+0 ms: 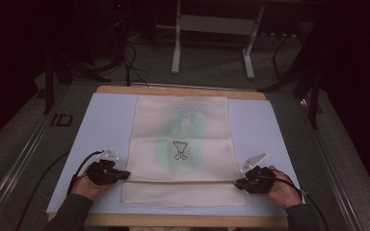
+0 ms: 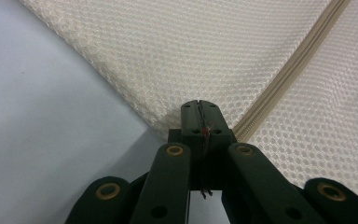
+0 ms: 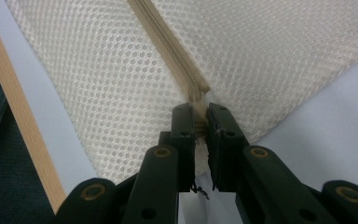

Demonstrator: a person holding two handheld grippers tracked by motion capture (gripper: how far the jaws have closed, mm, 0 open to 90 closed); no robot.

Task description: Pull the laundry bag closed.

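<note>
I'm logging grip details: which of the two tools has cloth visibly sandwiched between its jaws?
The right tool: the zipper end of the mesh bag sits in its jaw gap. The left tool looks fully closed at the bag's edge.

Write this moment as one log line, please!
left gripper: shut on bag edge by zipper | right gripper: shut on zipper end | bag: flat on mat

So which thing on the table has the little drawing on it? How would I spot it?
Look at the pale blue mat on the table. Lying flat in its middle is a cream mesh bag, with something green showing faintly through it. It has a small dark drawing at its centre and a zip running across near the front edge, pinched at each end by a tool.
</note>
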